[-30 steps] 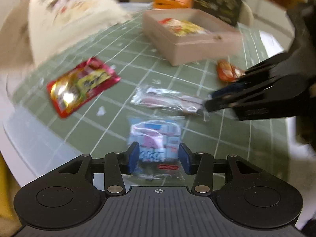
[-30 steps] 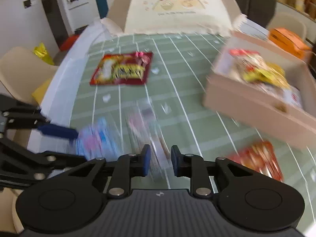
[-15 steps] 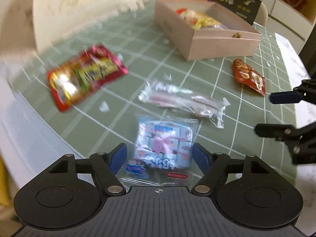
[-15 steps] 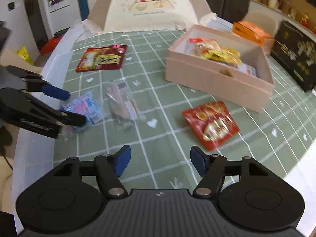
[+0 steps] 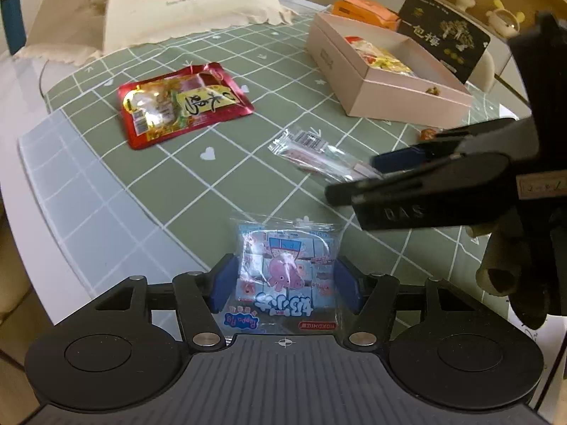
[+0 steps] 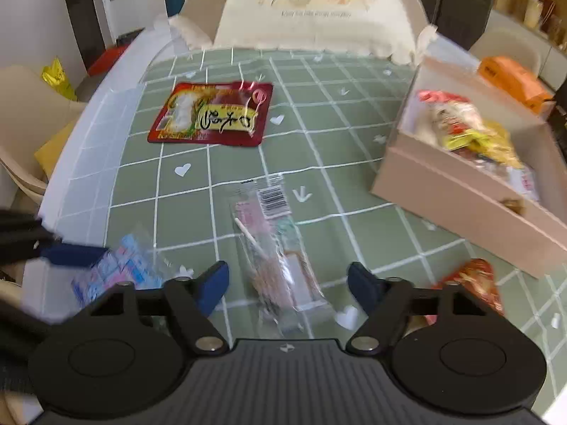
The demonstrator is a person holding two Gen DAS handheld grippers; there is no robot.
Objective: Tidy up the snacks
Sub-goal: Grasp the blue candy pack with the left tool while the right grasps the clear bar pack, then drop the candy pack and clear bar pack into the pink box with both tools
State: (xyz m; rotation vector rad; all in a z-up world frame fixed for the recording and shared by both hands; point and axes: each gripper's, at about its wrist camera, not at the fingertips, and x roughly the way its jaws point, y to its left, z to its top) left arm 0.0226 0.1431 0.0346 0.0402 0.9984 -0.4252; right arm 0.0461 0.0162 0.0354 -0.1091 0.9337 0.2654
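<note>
Currently, my left hand-held gripper (image 5: pixel 283 283) brackets the blue snack pack (image 5: pixel 285 272) at lower centre, jaws wide, contact unclear; my right hand-held gripper (image 6: pixel 288 283) gapes, unladen, over the clear packet (image 6: pixel 274 248) on the surface (image 6: pixel 336 148).

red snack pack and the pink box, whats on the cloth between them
Nothing: between the red snack pack and the pink box only bare green checked tablecloth shows in the right wrist view.
</note>
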